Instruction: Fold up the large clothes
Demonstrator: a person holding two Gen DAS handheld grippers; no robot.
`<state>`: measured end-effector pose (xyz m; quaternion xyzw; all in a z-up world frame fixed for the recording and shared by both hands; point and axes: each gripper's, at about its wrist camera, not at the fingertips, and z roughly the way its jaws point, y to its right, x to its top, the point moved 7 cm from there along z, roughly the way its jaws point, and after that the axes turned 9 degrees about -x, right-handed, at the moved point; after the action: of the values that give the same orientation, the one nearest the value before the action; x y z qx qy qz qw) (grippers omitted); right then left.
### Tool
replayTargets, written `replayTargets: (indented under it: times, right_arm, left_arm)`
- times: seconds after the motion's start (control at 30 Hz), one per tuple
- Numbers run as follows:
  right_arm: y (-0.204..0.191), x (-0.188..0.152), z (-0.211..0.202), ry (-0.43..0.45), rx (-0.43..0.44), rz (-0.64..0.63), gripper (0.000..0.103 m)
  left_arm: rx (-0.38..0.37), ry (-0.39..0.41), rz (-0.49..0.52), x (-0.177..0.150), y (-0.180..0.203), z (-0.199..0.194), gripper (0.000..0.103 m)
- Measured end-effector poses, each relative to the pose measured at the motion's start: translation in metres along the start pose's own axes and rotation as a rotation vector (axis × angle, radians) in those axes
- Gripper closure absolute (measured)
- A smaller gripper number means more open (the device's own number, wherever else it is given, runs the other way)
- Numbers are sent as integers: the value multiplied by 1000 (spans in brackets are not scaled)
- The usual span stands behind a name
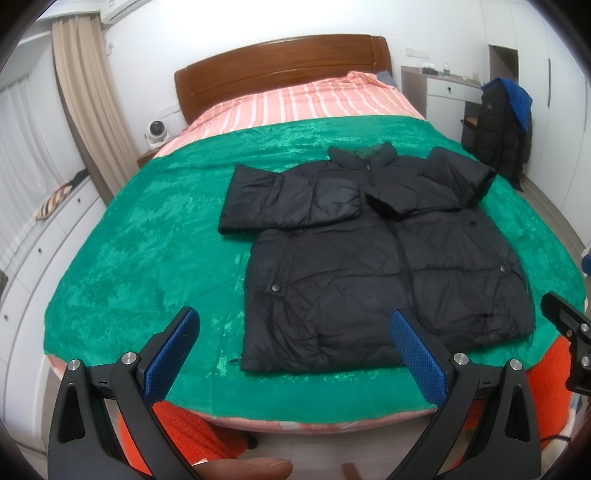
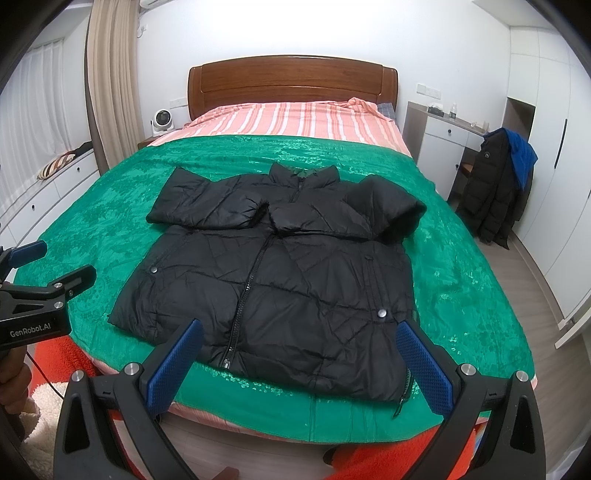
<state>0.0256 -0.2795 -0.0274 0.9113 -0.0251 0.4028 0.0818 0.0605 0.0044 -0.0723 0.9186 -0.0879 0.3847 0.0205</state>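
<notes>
jacket (image 2: 273, 280) — black, front up, zipped, flat on the green blanket (image 1: 140, 251) near the bed's foot | both sleeves folded across the chest, cuffs meeting near the collar | my left tongs (image 1: 295, 347) — spread wide, empty, short of the hem | my right tongs (image 2: 299, 354) spread wide, empty, above the hem

Even, bright indoor light; the white wall (image 2: 295, 29) beyond the claws glares, edges bow and darken, focus stays sharp.
</notes>
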Motion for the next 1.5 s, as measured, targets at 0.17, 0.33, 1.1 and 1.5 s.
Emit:
replayTargets:
  times: [0.17,0.33,1.1,1.5]
  right_arm:
    - [0,0,1,-1,0,0,0]
    - [-1,-1,1,-4,-1,-2,0]
    - [-1,-5,2,-7,-2,-4,0]
    - [-3,-5,8,-6,0,-17,0]
  left_arm:
    - [5,2,4,1,1,1,0]
    - [10,3,8,0,0,0,0]
    - [29,4,18,-1,1,2,0]
    - [19,0,2,-1,-3,8,0]
